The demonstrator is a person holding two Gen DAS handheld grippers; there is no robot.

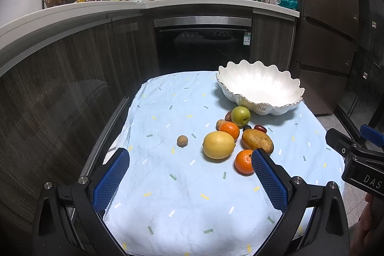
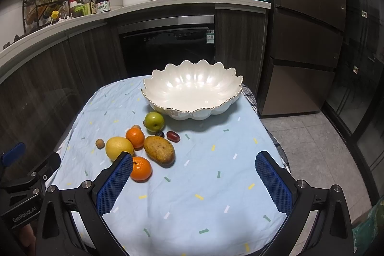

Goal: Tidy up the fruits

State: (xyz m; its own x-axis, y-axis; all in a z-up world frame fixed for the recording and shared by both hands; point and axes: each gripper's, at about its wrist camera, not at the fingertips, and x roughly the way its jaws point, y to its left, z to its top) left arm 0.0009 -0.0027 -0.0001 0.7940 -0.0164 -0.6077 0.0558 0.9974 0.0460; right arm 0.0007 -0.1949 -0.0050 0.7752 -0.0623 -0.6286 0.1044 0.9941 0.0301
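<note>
A white scalloped bowl (image 1: 260,85) (image 2: 192,90) stands empty at the far side of the light blue cloth (image 1: 182,184) (image 2: 192,196). In front of it lie a green apple (image 1: 240,116) (image 2: 154,121), a lemon (image 1: 218,144) (image 2: 118,148), a mango (image 1: 257,141) (image 2: 159,150), two tangerines (image 1: 229,130) (image 1: 243,162) (image 2: 141,168), small dates (image 1: 260,128) (image 2: 173,136) and a lone brown longan (image 1: 182,141) (image 2: 100,143). My left gripper (image 1: 189,160) is open above the cloth, nothing between its fingers. My right gripper (image 2: 194,162) is open too, right of the fruit.
The cloth covers a small table whose edges drop off on all sides. Dark cabinets and a dishwasher (image 1: 202,44) stand behind it, a tall fridge (image 2: 312,16) at the right. The right gripper's body (image 1: 360,155) shows at the left view's right edge.
</note>
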